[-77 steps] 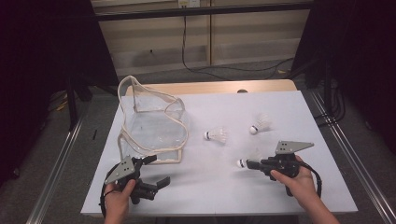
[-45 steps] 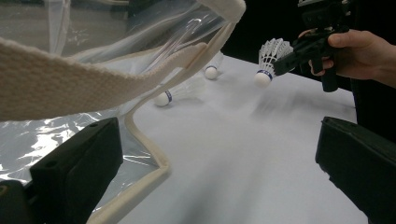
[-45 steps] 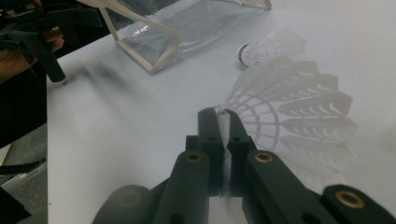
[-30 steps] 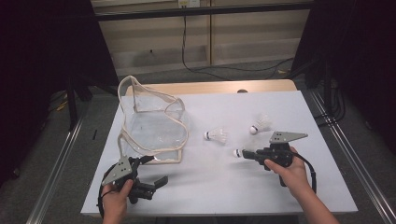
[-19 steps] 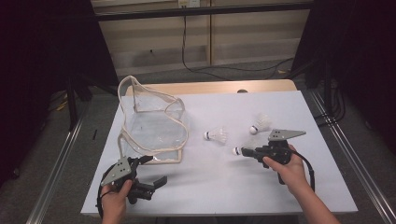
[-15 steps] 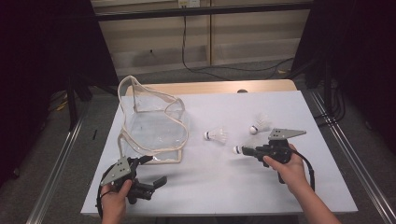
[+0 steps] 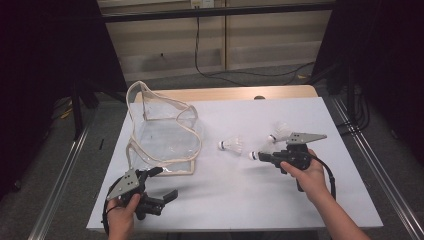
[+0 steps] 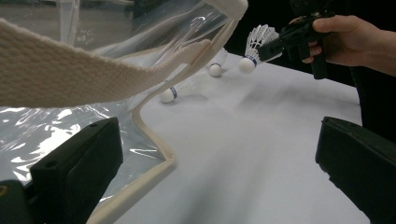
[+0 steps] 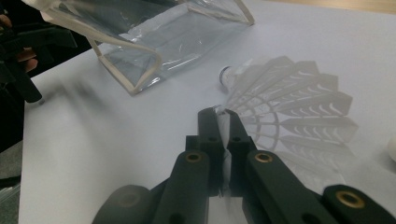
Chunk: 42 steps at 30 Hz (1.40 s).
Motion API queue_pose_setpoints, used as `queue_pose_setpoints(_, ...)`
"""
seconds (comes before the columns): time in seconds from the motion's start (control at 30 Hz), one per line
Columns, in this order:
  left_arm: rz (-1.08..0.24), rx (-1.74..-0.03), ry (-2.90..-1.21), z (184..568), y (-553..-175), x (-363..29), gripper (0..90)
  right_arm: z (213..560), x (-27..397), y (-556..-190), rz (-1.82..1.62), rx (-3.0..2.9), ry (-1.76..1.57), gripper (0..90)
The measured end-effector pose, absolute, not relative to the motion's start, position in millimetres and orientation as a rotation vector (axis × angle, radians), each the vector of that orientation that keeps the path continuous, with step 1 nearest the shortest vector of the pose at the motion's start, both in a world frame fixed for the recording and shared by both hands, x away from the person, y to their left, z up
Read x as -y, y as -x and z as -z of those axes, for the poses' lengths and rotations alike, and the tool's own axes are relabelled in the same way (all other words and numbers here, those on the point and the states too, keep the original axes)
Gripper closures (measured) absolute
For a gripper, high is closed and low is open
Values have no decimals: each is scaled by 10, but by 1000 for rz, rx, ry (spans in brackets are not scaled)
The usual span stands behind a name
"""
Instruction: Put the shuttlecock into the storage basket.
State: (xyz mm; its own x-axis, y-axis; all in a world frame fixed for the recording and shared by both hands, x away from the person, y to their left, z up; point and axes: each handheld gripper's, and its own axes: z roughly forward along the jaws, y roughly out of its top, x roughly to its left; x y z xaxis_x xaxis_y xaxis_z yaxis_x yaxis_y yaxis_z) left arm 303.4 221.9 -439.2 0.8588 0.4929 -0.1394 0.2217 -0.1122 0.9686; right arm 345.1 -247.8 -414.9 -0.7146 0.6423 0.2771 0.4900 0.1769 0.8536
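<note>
My right gripper [image 7: 266, 157] is shut on the feather skirt of a white shuttlecock [image 7: 260, 152] and holds it just over the white table [image 7: 240, 200], cork pointing left. In the right gripper view the jaws [image 9: 220, 115] pinch the skirt's edge and the feathers [image 9: 299, 100] fan out to the right. Two more shuttlecocks lie on the table, one [image 7: 231, 145] left of the held one and one [image 7: 278, 132] behind it. A clear bag with cream trim [image 7: 162, 132] stands open at the left. My left gripper [image 7: 162, 183] is open near the bag's front corner, nothing between its jaws [image 8: 219, 177].
The table's front edge runs just below both hands. Metal rails [image 7: 60, 185] flank the table on the floor. Black cables [image 7: 240, 75] trail across the floor behind. In the left gripper view the bag's cream strap [image 8: 93, 70] hangs close in front.
My right gripper has moved a little up the picture with the shuttlecock held in it. The left gripper, the bag and the two loose shuttlecocks have stayed put.
</note>
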Motion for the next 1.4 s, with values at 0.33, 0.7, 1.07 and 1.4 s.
queue_pose_setpoints(0.33,-262,-559,-1697,4393,-3024,-2243,8,4122,2464,-3510,-1575,-2280,-1120,891)
queue_pose_setpoints(0.7,-257,-556,-1704,4397,-3023,-2230,8,4080,2473,-3573,-1575,-2261,-1130,891)
queue_pose_setpoints(1.07,-250,-555,-1695,4392,-3021,-2223,8,4100,2481,-3651,-1574,-2236,-1159,891)
queue_pose_setpoints(1.4,-249,-554,-1695,4394,-3018,-2218,8,4084,2453,-3717,-1553,-2228,-1167,891)
